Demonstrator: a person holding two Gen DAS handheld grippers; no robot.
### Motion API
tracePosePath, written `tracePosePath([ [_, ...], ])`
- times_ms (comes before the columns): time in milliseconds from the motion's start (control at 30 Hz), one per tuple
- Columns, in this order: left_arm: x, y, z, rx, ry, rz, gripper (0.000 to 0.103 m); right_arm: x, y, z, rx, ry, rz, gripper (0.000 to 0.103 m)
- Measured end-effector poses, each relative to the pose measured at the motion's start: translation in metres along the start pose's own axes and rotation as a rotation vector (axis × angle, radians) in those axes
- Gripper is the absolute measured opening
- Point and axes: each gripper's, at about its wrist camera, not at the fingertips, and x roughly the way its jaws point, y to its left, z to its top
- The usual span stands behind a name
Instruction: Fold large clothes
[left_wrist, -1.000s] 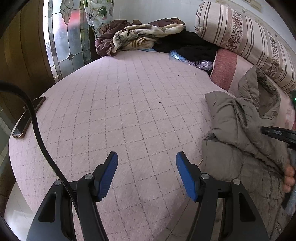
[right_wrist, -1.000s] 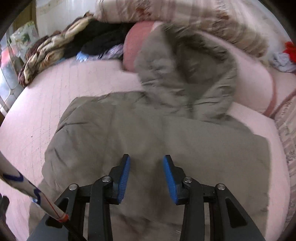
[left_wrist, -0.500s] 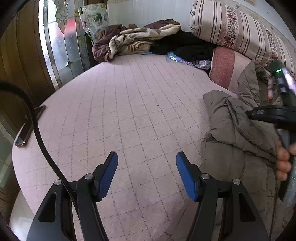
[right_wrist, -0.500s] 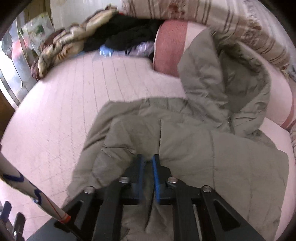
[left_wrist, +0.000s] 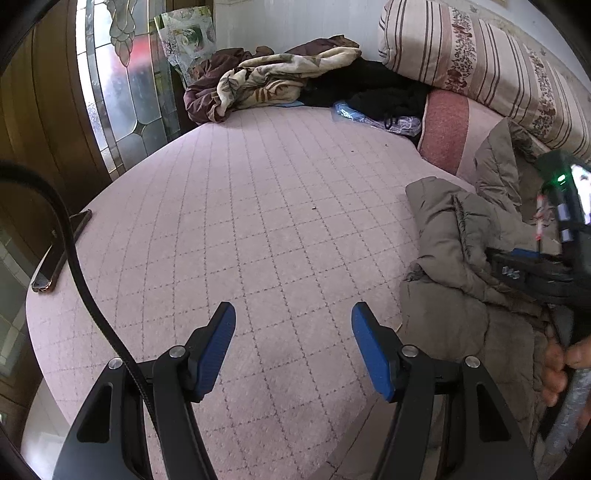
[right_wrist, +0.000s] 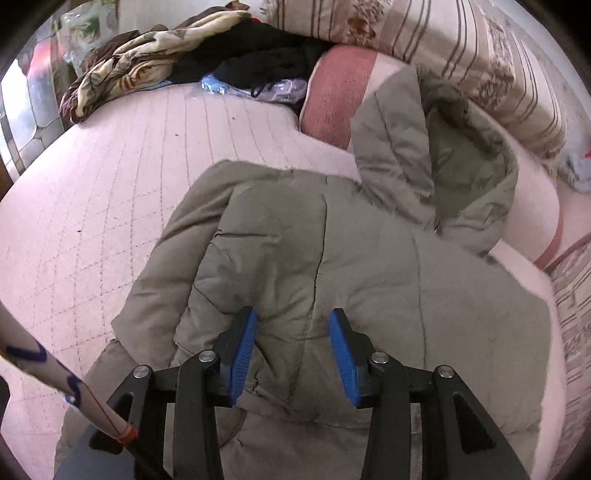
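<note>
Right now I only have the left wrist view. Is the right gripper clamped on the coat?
Observer: No. The right gripper has just been opening; the coat sits between its pads, not pinched.
Operator: Where is the hood?
Observer: The hood lies open with its fur trim up, leaning on the pink bolster.
Operator: And the coat's far half?
Observer: It lies flat; no sleeve shows there.
</note>
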Motion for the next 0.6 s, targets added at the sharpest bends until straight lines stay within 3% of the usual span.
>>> tracePosePath([
  [100,-0.001,-0.001,-0.002,0.003,0.003,-0.004,0.064,-0.022,-0.019,-0.005,0.032,-0.037,0.027,0.045],
  [300,-0.005,-0.005,-0.006,0.021,-0.004,-0.007,0.064,-0.050,-0.102,-0.040,0.163,-0.073,-0.072,0.046],
  [467,-0.005,-0.012,-0.008,0.045,-0.006,-0.001,0.064,-0.027,-0.177,-0.080,0.319,0.031,-0.150,0.050],
  [533,-0.004,-0.017,-0.009,0.064,-0.004,0.002,0.064,-0.008,-0.196,-0.093,0.363,0.106,-0.126,0.056],
  [600,-0.005,-0.022,-0.010,0.074,-0.004,0.005,0.064,-0.007,-0.207,-0.102,0.405,0.121,-0.116,0.056],
])
